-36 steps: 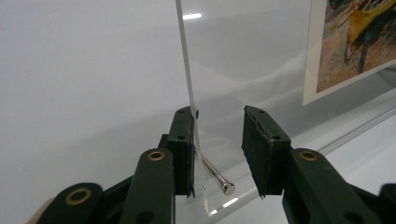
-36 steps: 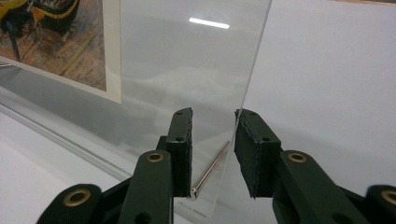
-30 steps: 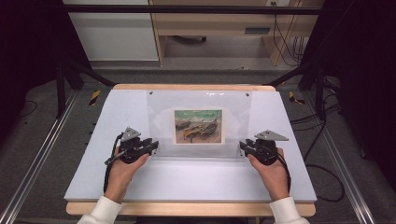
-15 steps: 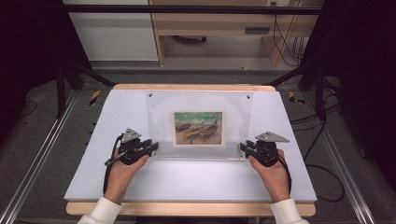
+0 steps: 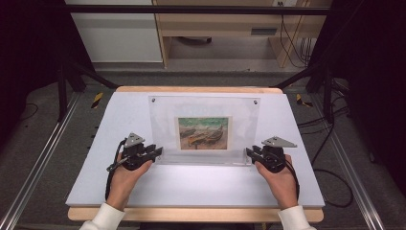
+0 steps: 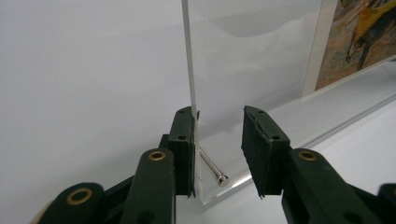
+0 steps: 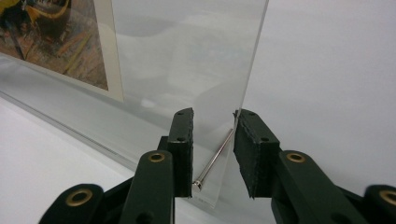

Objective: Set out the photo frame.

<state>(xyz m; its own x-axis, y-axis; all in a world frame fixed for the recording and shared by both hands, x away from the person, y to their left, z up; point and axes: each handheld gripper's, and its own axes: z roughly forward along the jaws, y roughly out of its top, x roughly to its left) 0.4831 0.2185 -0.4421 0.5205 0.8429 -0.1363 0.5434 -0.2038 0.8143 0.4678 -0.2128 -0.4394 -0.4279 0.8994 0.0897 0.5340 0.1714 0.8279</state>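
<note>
A clear acrylic picture frame (image 5: 203, 108) stands on the white table sheet (image 5: 191, 184), holding a small painting of boats (image 5: 203, 133). My left gripper (image 5: 155, 152) is at the frame's lower left corner and my right gripper (image 5: 249, 153) at its lower right. In the left gripper view the open jaws (image 6: 218, 112) straddle the pane's edge (image 6: 189, 70). The left pad touches the pane and the right pad stands apart, with a metal pin (image 6: 214, 169) between them. In the right gripper view the open jaws (image 7: 215, 113) straddle the pane (image 7: 196, 56) and its pin (image 7: 217, 156). There the right pad is against the edge.
The sheet lies on a wooden tabletop (image 5: 196, 214). Metal rails (image 5: 33, 167) run along both sides on the floor. A cabinet (image 5: 115, 33) and a wooden desk (image 5: 230, 24) stand beyond the far edge. Cables (image 5: 330, 172) trail at the right.
The frame and its painting have shifted slightly toward the near edge of the table. Both hands and grippers stay at the lower corners.
</note>
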